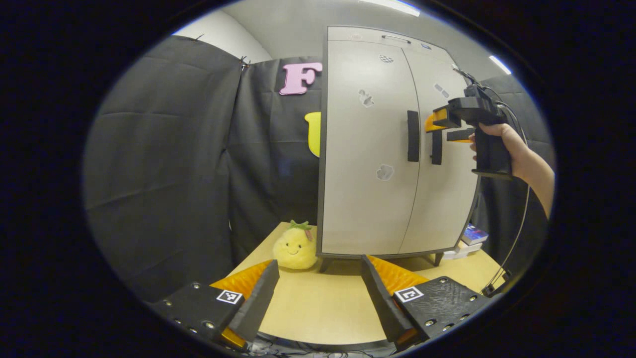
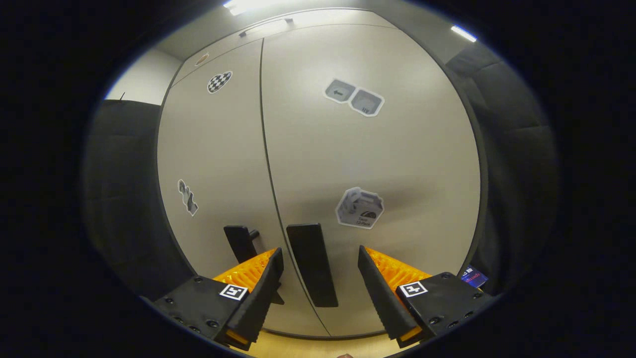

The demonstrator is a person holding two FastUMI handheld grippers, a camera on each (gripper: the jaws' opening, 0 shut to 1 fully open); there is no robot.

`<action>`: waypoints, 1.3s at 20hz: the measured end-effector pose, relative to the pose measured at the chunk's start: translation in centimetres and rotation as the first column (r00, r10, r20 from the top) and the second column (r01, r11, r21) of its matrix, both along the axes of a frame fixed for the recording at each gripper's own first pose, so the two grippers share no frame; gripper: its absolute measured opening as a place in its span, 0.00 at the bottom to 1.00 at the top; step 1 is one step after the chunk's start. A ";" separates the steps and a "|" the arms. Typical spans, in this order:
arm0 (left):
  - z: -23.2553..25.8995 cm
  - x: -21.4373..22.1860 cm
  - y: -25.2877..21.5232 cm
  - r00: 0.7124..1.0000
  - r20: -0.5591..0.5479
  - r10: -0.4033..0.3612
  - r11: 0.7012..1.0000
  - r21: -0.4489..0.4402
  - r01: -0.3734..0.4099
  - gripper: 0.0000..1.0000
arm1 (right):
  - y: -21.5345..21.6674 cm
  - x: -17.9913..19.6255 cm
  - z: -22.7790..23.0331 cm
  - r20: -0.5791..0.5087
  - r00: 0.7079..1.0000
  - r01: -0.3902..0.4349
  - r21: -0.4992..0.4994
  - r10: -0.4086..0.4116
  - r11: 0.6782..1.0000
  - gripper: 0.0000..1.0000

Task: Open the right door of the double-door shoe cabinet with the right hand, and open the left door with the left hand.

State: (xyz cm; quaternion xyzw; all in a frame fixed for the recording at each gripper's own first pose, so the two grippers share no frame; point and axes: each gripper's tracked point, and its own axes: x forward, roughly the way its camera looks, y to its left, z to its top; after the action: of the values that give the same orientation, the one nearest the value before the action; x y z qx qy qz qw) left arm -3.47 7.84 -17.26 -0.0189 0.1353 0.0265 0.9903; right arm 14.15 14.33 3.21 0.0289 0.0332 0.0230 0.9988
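Right door handle [image 2: 312, 263] between the spread right tongs [image 2: 320, 268], untouched; left tongs [image 1: 318, 283] spread, well back.

Left gripper view: low over pale wooden table [image 1: 308, 308], well back, facing tall grey double-door cabinet [image 1: 372, 164]. Right gripper view: close, facing cabinet doors. Both share door fronts, black vertical handles [image 2: 312, 263].

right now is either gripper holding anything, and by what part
Nothing is held. The right gripper is open around the right door handle, not clamped; the left gripper is open.
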 end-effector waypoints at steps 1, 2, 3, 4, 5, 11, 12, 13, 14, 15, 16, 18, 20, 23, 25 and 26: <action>0.2 0.2 -0.1 1.000 0.003 -0.008 1.000 0.007 0.008 0.96 | 0.3 0.4 -0.5 -0.010 1.000 -0.001 -0.015 0.001 1.000 0.87; 0.3 0.2 -0.1 1.000 0.006 -0.013 1.000 0.014 0.013 0.95 | 0.2 0.5 -0.7 -0.014 1.000 0.007 -0.035 -0.008 0.999 0.78; 0.5 0.3 0.0 1.000 0.011 -0.016 1.000 0.019 0.016 0.95 | 0.3 0.7 -0.7 -0.015 1.000 0.014 -0.050 -0.014 0.999 0.66; 0.6 0.4 0.0 1.000 0.012 -0.019 1.000 0.019 0.018 0.96 | 0.3 0.7 -1.0 -0.018 1.000 0.017 -0.062 -0.018 0.998 0.57; 0.6 0.6 0.0 1.000 0.012 -0.019 1.000 0.012 0.019 0.96 | 0.5 0.8 -1.1 -0.025 1.000 0.014 -0.073 -0.016 0.997 0.59; 0.2 0.3 -0.2 0.999 0.009 -0.034 0.999 0.005 0.034 0.96 | -0.2 1.1 -1.7 -0.048 0.997 0.052 -0.052 -0.055 0.997 0.40; 0.3 0.2 -0.2 0.999 0.011 -0.034 0.999 0.009 0.034 0.96 | -0.1 1.5 -1.8 -0.047 0.998 0.049 -0.042 -0.051 0.998 0.31; 0.4 0.2 -0.2 0.999 0.012 -0.034 0.999 0.008 0.034 0.95 | -0.1 1.3 -1.6 -0.031 0.999 0.042 -0.051 -0.044 0.998 0.30; 0.3 0.2 -0.2 0.999 0.012 -0.033 0.999 0.006 0.033 0.96 | -0.1 1.4 -1.8 -0.027 0.999 0.031 -0.066 -0.033 0.997 0.25; 0.3 0.2 -0.2 0.999 0.009 -0.033 0.999 0.002 0.033 0.96 | -0.1 1.8 -1.7 -0.009 1.000 0.021 -0.073 -0.022 0.997 0.25; 0.0 0.2 -0.2 0.999 0.001 -0.033 0.999 -0.005 0.033 0.95 | 0.0 1.6 -1.8 -0.018 1.000 0.007 -0.064 -0.008 0.998 0.19; 0.2 0.1 -0.4 0.999 0.003 -0.039 0.999 -0.013 0.039 0.95 | 0.0 1.6 -1.8 -0.035 0.999 -0.018 -0.044 0.016 0.999 0.09; 0.8 0.1 -0.6 0.998 0.012 -0.054 0.999 -0.008 0.054 0.95 | -0.1 1.0 -1.8 -0.041 0.999 -0.036 -0.062 0.033 0.997 0.06; 2.2 -0.3 -1.0 0.997 0.029 -0.073 0.997 0.010 0.072 0.96 | -0.1 0.5 -1.8 -0.039 0.998 -0.051 -0.055 0.049 0.997 0.06; 2.3 -1.4 -2.3 0.996 0.035 -0.080 0.997 0.010 0.080 0.96 | -0.1 0.3 -1.7 -0.039 0.997 -0.065 -0.057 0.062 0.996 0.06; 2.2 -1.8 -2.7 0.996 0.037 -0.081 0.997 0.006 0.081 0.96 | -0.1 0.3 -1.7 -0.041 0.997 -0.072 -0.060 0.070 0.996 0.06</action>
State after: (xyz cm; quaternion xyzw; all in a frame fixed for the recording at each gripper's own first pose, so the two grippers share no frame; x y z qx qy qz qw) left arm -5.23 5.17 -15.08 -0.0116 0.1175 -0.0139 0.9929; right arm 14.47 14.21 1.47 -0.0028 0.0543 0.0569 0.9969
